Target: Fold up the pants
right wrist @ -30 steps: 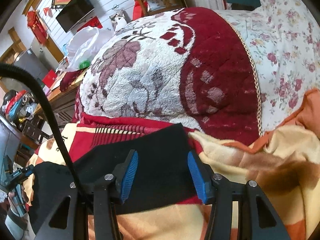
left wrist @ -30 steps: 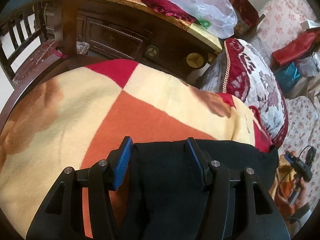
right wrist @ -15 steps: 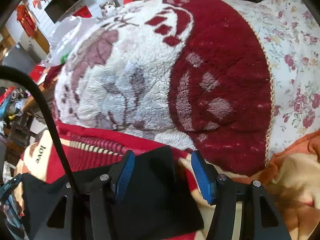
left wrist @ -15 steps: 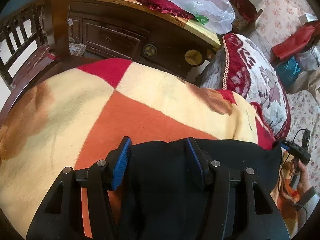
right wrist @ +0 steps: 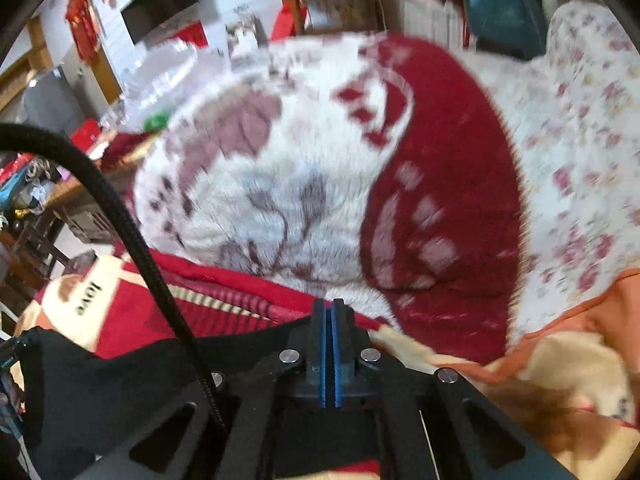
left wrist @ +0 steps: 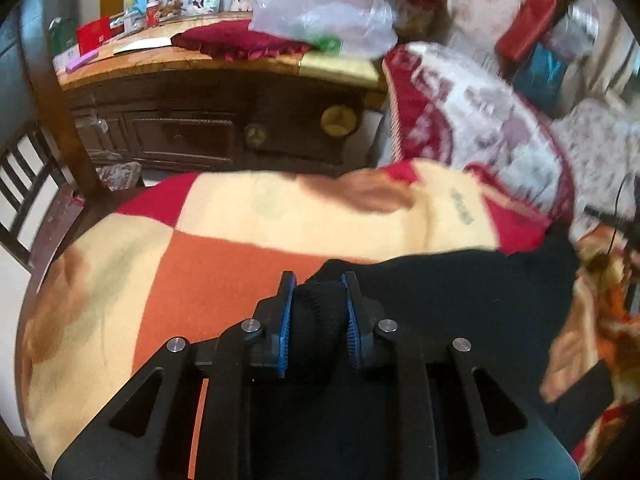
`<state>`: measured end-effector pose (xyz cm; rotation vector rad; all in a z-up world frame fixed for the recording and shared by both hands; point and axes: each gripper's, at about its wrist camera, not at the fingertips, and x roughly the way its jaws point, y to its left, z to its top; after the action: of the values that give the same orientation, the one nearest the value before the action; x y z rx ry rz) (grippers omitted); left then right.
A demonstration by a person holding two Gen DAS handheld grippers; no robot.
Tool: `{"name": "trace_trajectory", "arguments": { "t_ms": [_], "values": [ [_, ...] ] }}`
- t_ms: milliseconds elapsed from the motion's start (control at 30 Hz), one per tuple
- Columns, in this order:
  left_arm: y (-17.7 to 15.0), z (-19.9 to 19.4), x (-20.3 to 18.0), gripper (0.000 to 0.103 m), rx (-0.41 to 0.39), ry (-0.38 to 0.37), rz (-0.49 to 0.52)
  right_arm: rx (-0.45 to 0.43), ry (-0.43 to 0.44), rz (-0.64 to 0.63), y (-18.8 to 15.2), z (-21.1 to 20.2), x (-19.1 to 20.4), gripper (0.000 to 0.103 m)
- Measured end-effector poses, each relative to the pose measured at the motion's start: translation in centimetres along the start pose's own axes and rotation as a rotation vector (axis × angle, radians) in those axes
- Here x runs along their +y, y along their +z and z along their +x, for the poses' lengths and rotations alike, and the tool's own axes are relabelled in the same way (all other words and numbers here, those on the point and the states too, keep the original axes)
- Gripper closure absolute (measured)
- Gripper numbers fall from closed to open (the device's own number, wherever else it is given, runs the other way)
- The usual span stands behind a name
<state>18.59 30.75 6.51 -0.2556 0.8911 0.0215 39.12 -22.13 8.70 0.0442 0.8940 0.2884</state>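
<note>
Black pants (left wrist: 460,300) lie across an orange, cream and red blanket (left wrist: 240,264). My left gripper (left wrist: 318,280) is closing, and its blue pads squeeze a bunched fold of the pants at their left end. In the right wrist view the pants (right wrist: 100,392) stretch off to the lower left. My right gripper (right wrist: 328,304) is shut with its pads together. The cloth's edge runs up into the pads from the left. The rest of the pants is hidden under both grippers.
A red and white plush cushion (right wrist: 320,180) rises just beyond the pants, with flowered bedding (right wrist: 580,140) to its right. A dark wooden cabinet (left wrist: 200,132) carries a plastic bag (left wrist: 320,12). A chair (left wrist: 28,184) stands at the left. A black cable (right wrist: 132,232) crosses the right view.
Both grippers stood open over the pants and have now closed on the cloth. Both have lifted, and the left one has rolled, so more of the room shows.
</note>
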Motion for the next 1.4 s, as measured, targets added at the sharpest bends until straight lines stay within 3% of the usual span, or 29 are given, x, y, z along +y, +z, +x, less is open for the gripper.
{"name": "trace_trajectory", "arguments": {
  "t_ms": [133,267,300,367,400,600,733,800,867,1067,1267,1400],
  "values": [
    [0.2,-1.8,0.2,0.083,-0.019,-0.009,-0.016,-0.029,0.025,0.008,-0.1,-3.8,-0.5,0.101],
    [0.0,-3.0,-1.0,0.083,-0.037,-0.021,0.006,0.060,0.084,0.035,-0.8,-3.8,-0.9,0.098],
    [0.0,-3.1,-1.2,0.083,-0.039,-0.025,0.008,0.085,0.079,0.048,-0.8,-3.2,-1.0,0.092],
    [0.0,-2.9,-1.4,0.083,-0.035,-0.029,0.009,0.105,0.060,0.056,-0.9,-1.5,-0.9,0.050],
    [0.0,-2.7,-1.4,0.083,-0.030,-0.028,0.010,0.104,0.059,0.057,-0.9,-0.6,-0.7,0.049],
    [0.1,-1.7,-0.2,0.083,-0.008,-0.048,-0.039,0.196,0.037,0.059,-0.3,6.1,-0.2,0.049],
    [0.0,-1.1,0.5,0.083,0.002,-0.041,-0.052,0.238,0.004,0.046,-0.2,8.3,-0.2,0.052],
    [-0.1,-0.9,0.6,0.083,0.006,-0.038,-0.061,0.244,0.022,0.037,-0.4,8.8,-0.1,0.071],
    [-0.1,-0.8,0.6,0.083,0.007,-0.038,-0.065,0.242,-0.009,-0.007,-0.8,8.7,0.5,0.097],
    [-0.1,-2.1,0.2,0.083,-0.021,-0.058,-0.068,0.132,0.012,-0.061,-1.3,3.9,1.4,0.097],
    [-0.6,-5.4,-0.4,0.083,-0.065,-0.102,-0.067,0.016,0.056,-0.016,-2.0,-4.1,0.4,0.097],
    [-2.1,-8.7,-0.2,0.084,-0.105,-0.144,-0.078,-0.057,0.100,0.024,-4.5,-10.1,0.0,0.097]
  ]
}}
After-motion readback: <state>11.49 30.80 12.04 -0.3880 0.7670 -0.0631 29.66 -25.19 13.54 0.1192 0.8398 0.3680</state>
